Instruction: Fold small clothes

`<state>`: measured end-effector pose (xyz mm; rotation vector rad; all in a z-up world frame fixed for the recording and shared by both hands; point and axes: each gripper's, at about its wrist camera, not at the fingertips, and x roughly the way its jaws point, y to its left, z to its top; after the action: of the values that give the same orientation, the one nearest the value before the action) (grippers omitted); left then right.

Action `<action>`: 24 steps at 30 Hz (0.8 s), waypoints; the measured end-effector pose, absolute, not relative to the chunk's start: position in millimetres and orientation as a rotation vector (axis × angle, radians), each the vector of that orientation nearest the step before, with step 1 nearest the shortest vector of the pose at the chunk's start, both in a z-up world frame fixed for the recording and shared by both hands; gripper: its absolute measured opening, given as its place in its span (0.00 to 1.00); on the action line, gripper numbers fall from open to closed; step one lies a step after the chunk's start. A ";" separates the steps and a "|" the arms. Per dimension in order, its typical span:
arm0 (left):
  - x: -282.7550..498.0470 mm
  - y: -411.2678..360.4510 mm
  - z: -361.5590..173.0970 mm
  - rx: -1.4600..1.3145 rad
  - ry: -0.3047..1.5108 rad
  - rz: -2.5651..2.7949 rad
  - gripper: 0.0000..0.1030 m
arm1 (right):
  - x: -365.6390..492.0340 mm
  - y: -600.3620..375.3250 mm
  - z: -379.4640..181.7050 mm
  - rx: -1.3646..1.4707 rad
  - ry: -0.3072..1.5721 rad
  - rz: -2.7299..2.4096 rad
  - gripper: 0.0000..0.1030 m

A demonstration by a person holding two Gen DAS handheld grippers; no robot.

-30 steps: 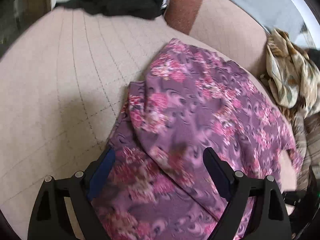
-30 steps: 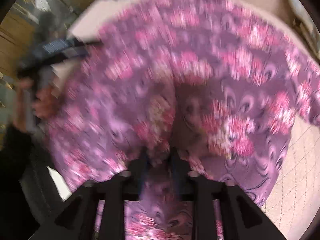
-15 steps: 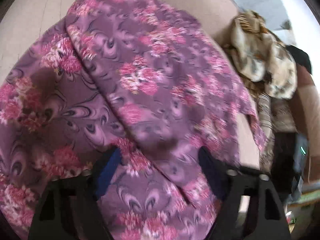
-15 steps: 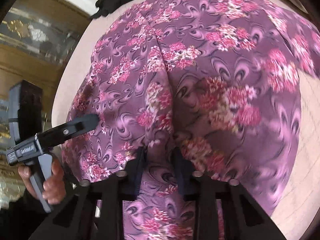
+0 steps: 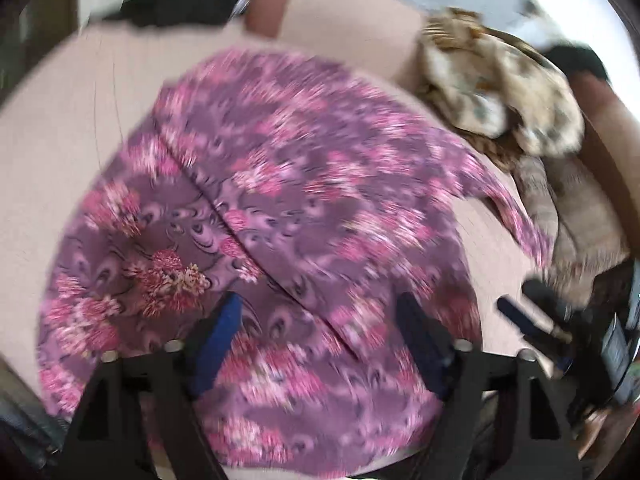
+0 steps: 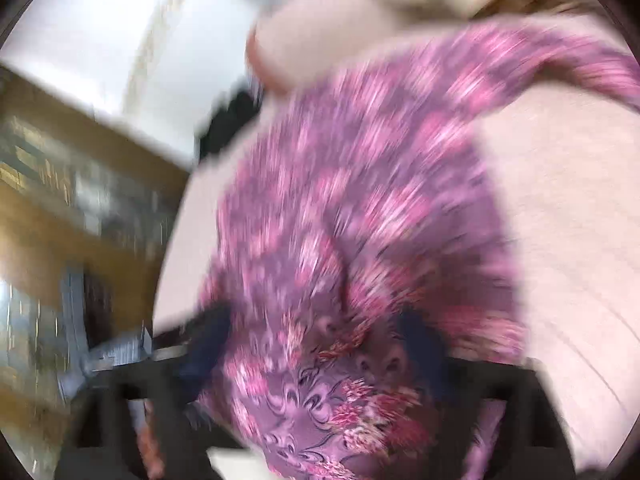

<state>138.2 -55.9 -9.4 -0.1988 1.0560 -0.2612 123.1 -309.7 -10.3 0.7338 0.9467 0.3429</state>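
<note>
A purple garment with pink flowers (image 5: 280,208) lies spread on the pale pink quilted surface (image 5: 52,152), one layer folded over another along a diagonal edge. My left gripper (image 5: 320,316) is open just above its near part, holding nothing. In the right wrist view the same garment (image 6: 360,220) fills the middle, blurred by motion. My right gripper (image 6: 316,336) is open with the cloth lying between and under its fingers. The right gripper's tips also show in the left wrist view (image 5: 528,312), off the garment's right edge.
A beige patterned cloth (image 5: 500,92) lies heaped at the back right with brown striped fabric (image 5: 560,216) below it. A black garment (image 5: 176,12) lies at the far back. A reddish cushion (image 5: 272,12) stands behind. Wooden furniture (image 6: 60,200) is at the left.
My right gripper has opened and let go of the garment, then pulled away to the right. The left gripper has drawn back, so more of the pink surface shows again.
</note>
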 end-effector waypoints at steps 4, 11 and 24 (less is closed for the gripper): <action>109.6 -88.9 7.0 -0.055 1.025 -0.327 0.77 | 60.4 -331.6 4.7 0.755 0.857 0.145 0.95; 94.5 -153.9 38.9 -0.054 0.974 -0.439 0.77 | 6.2 -355.9 64.7 0.495 0.744 -0.019 0.95; 76.8 -188.2 71.0 -0.001 0.872 -0.456 0.77 | -5.1 -400.0 42.4 0.682 0.657 -0.061 0.95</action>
<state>76.8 -188.2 71.0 -0.0007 0.8719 -0.4557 -5.1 -400.0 42.4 0.6824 0.6566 -0.0610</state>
